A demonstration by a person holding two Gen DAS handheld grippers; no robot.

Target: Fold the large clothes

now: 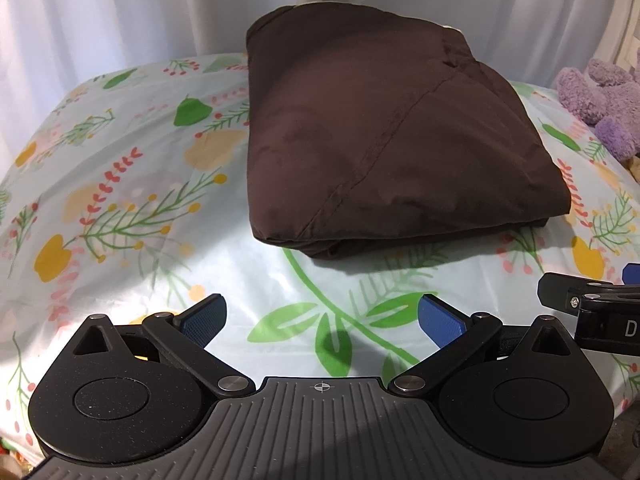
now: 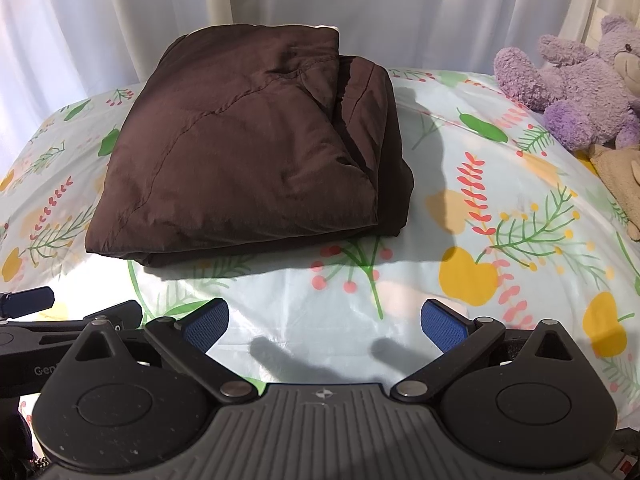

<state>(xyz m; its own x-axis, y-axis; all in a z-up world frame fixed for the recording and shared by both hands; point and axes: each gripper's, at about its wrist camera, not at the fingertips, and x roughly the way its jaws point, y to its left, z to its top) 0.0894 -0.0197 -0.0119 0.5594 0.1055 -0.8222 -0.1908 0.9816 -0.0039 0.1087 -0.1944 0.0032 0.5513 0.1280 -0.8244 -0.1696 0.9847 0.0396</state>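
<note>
Lying folded, brown garment (image 2: 248,152); bedsheet (image 2: 500,240) margins free.

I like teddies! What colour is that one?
Purple teddy; right wrist view shows it best.

A bed is covered by a pale sheet (image 2: 520,184) printed with green leaves, red berries and yellow fruit. Behind it, white curtains (image 1: 120,12) are hung in soft vertical folds, and daylight is let through them. Bright patches and sharp shadows are cast across the sheet. At the right edge of the bed a purple plush toy (image 2: 580,80) is laid, and a tan soft toy (image 2: 620,188) is seen just beside it, partly cut off by the picture's edge.
</note>
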